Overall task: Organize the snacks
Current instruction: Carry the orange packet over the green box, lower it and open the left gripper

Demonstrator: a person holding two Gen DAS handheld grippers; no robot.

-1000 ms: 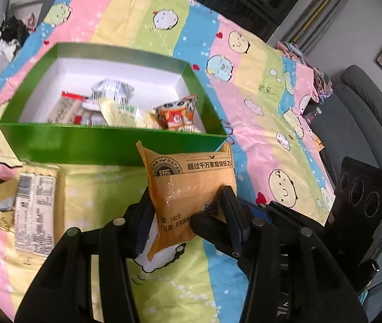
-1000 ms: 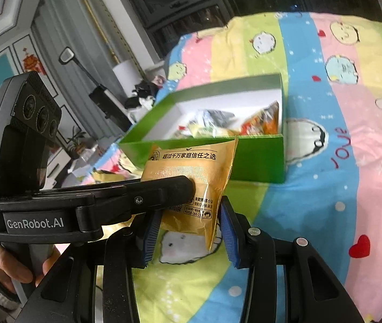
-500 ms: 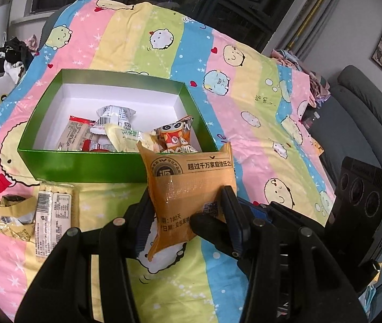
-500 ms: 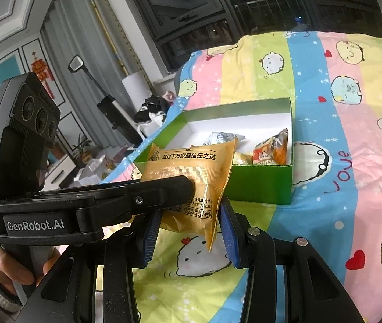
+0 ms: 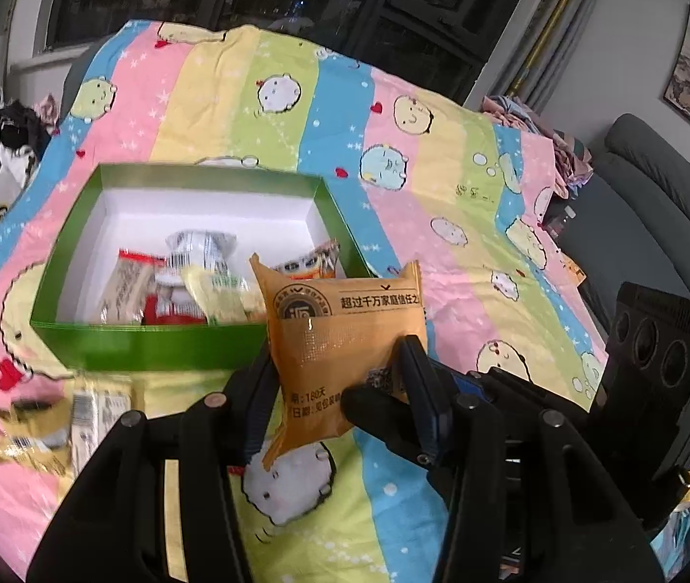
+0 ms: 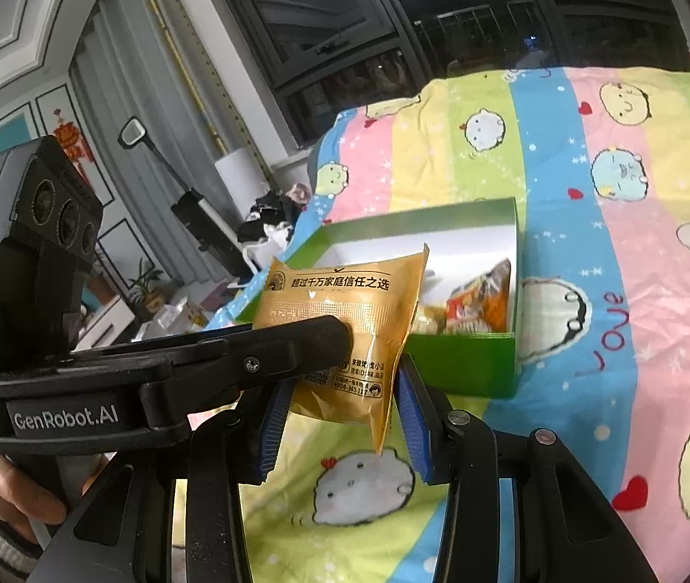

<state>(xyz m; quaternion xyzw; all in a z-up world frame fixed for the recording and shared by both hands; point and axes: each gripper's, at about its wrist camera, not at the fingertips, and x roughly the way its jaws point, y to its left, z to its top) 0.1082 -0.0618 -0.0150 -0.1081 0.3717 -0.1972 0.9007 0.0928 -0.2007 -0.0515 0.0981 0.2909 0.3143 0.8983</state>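
Observation:
An orange snack packet (image 5: pixel 345 340) with black Chinese print is held upright in the air between both grippers. My left gripper (image 5: pixel 335 388) is shut on its lower part. My right gripper (image 6: pixel 340 403) has its blue-padded fingers on both sides of the same packet (image 6: pixel 345 311), and the left gripper's black finger crosses in front of it. A green box (image 5: pixel 150 345) with a white inside lies on the striped blanket beyond, holding several snack packets (image 5: pixel 189 282). The box also shows in the right wrist view (image 6: pixel 466 364).
Loose wrappers (image 5: pixel 53 427) lie on the blanket left of the box's near wall. A grey sofa (image 5: pixel 660 223) stands at the right. Dark clothes (image 5: pixel 0 145) lie off the blanket's left edge. The cartoon blanket (image 6: pixel 612 243) spreads wide to the right.
Both grippers have lifted and drawn back with the orange packet, so the green box looks farther and lower. The grip on the packet has not changed.

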